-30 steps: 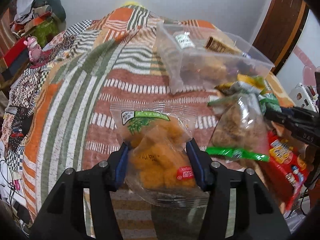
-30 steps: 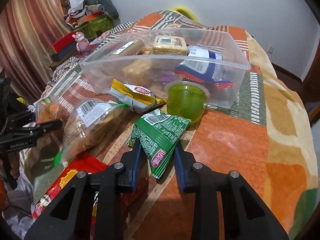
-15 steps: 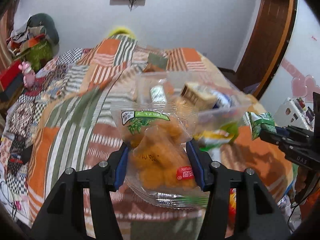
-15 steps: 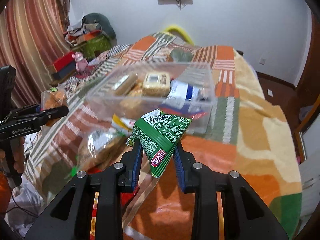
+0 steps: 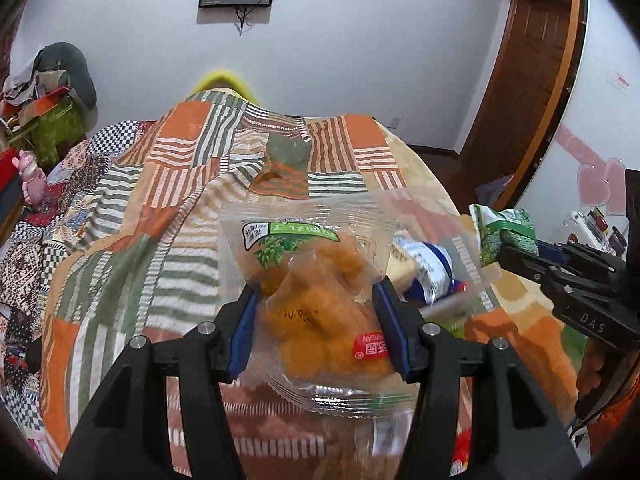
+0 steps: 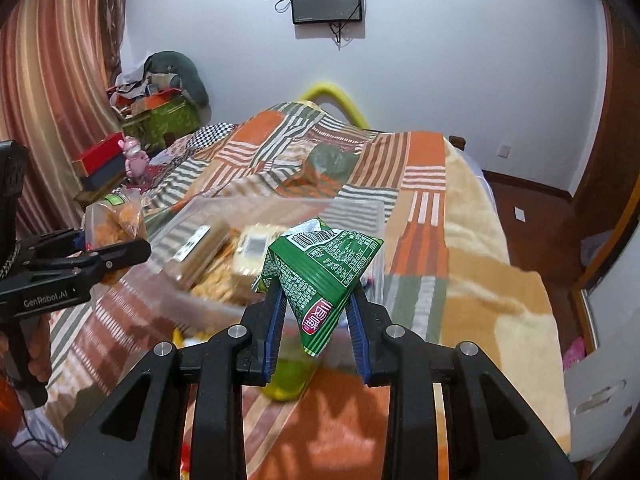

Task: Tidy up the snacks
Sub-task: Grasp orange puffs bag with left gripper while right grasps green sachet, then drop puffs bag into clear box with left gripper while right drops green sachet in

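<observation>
Left gripper (image 5: 316, 316): I have it squeezed tight on the clear bag of orange snacks (image 5: 320, 300); the bag is up in the air above the bed (image 5: 132, 208).

Right gripper (image 6: 316, 316): I have it pinched on the green packet (image 6: 320, 276); that one is up in the air too, just in front of the box.

Clear box (image 6: 360, 216): it sits on the bed, out past both grippers; it looks blurry in both views.

In the box: a brown stick pack (image 6: 200, 248), a pale square pack (image 6: 252, 244) and a blue and white pack (image 5: 432, 268); so I think some of the tidying is done.

Not put away: the two packs I am holding; a green jelly cup (image 6: 288, 376) on the bed under my right gripper; a bit of red wrapper (image 5: 460, 452) low down by my left gripper.

How far along: about the middle, I think; some snacks are in and a few are out.

Next, I think: bring both packs over the open top of the box and let go; then go for the jelly cup.

Watch out: the bags are soft and puffy; they could slip, or land on the rim.
</observation>
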`<control>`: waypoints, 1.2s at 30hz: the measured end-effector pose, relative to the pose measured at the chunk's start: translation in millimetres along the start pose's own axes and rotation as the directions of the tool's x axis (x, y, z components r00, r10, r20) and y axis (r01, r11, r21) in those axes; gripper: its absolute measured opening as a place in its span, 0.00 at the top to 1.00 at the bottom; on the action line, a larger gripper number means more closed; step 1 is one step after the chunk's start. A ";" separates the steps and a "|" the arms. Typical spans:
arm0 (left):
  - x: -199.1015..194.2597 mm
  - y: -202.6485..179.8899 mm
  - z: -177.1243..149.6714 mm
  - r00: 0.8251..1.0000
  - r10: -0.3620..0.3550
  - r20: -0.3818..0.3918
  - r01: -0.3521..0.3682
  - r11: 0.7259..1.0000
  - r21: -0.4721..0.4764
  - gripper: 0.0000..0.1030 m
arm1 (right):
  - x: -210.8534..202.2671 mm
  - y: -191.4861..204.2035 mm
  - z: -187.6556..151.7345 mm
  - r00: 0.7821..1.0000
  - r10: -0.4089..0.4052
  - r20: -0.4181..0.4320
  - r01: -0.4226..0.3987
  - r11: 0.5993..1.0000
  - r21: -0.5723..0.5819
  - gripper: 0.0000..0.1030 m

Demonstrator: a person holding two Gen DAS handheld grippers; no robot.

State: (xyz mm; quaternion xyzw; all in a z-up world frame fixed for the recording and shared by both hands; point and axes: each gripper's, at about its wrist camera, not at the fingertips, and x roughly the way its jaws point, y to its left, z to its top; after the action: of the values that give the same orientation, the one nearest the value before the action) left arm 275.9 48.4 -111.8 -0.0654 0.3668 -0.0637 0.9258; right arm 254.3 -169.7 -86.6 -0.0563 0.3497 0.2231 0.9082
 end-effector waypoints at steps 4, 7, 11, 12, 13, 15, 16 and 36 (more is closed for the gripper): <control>20.8 -0.3 10.2 1.000 0.002 -0.009 -0.002 1.000 0.006 0.47 | 21.6 -2.3 10.5 1.000 -0.007 -0.006 0.007 1.000 -0.005 0.73; 38.1 -1.2 16.6 1.000 -0.006 -0.025 0.006 1.000 0.007 0.46 | 38.5 -3.2 15.1 1.000 -0.014 -0.021 0.014 1.000 -0.008 0.73; 55.0 -4.6 18.4 0.999 -0.010 -0.038 0.011 1.000 0.017 0.46 | 54.7 -6.0 15.0 0.999 -0.009 -0.050 0.008 1.000 -0.006 0.73; 57.9 -4.9 17.6 0.999 -0.011 -0.043 0.012 1.000 0.020 0.46 | 57.9 -6.3 15.0 0.998 -0.012 -0.056 0.011 1.000 -0.009 0.73; 61.2 -5.6 17.0 0.999 -0.011 -0.048 0.013 1.000 0.024 0.46 | 60.3 -6.8 14.8 0.998 -0.015 -0.060 0.015 1.000 -0.010 0.73; 67.5 -7.2 15.6 0.998 -0.007 -0.058 0.009 1.000 0.030 0.46 | 64.8 -7.0 13.6 0.997 -0.017 -0.074 0.017 1.000 -0.009 0.73; 70.1 -7.8 14.9 0.998 -0.003 -0.064 0.006 0.999 0.034 0.46 | 66.2 -6.6 12.5 0.996 -0.012 -0.085 0.012 1.000 -0.006 0.73; -4.1 -18.1 2.4 1.000 0.010 -0.025 -0.008 0.998 0.064 0.22 | -8.6 5.9 3.1 0.999 0.026 -0.029 -0.027 0.999 -0.037 0.54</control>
State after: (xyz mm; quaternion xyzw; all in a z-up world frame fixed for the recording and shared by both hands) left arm 273.3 31.4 -104.2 -0.0332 0.3768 -0.0719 0.9229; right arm 248.0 -166.7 -78.3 -0.0720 0.3590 0.2411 0.8988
